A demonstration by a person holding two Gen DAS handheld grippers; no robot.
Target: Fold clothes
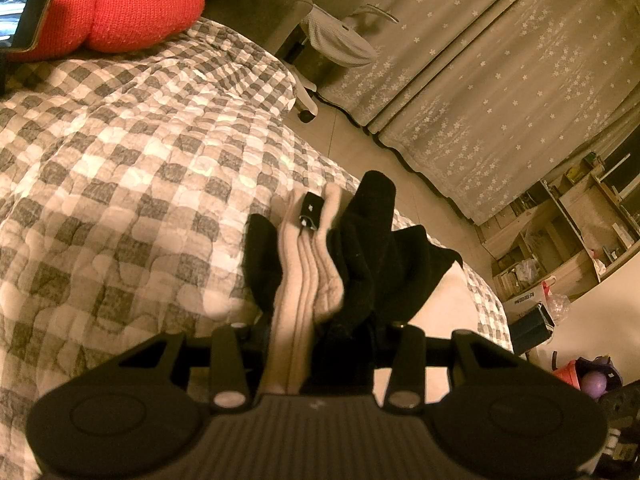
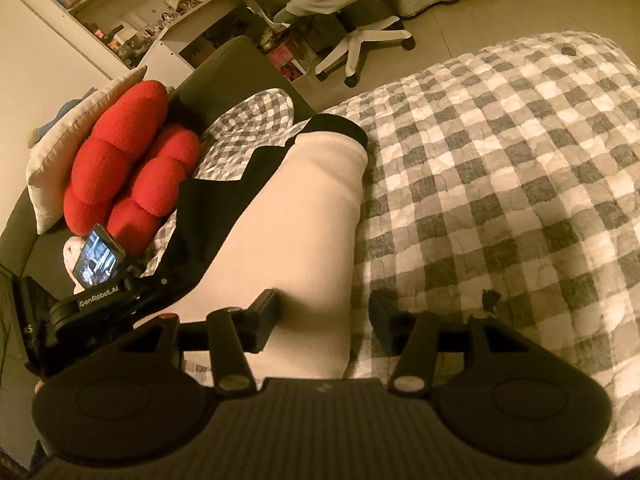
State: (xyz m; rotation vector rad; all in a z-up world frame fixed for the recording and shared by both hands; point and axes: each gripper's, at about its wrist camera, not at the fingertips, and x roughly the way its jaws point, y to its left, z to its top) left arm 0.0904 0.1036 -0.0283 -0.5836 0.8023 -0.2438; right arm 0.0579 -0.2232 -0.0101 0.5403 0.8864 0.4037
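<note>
A cream and black garment (image 2: 304,208) lies stretched along the checked quilt (image 2: 500,180), its black hem at the far end. My right gripper (image 2: 324,320) is open over its near end. The cream cloth lies between the fingers, and the right finger (image 2: 384,320) stands clear of it. In the left wrist view, my left gripper (image 1: 328,320) is shut on a bunched-up part of the garment (image 1: 304,272). Cream folds, black cloth and a small black label (image 1: 310,210) rise out of the grip and hide its fingertips. The left gripper's body (image 2: 100,300) shows at the left of the right wrist view.
A red knitted cushion (image 2: 132,168) and a pale pillow (image 2: 68,140) sit at the head of the bed. Beyond the bed edge stand an office chair (image 2: 360,44), flowered curtains (image 1: 500,80) and cluttered shelves (image 1: 560,240). The quilt (image 1: 120,160) spreads wide around the garment.
</note>
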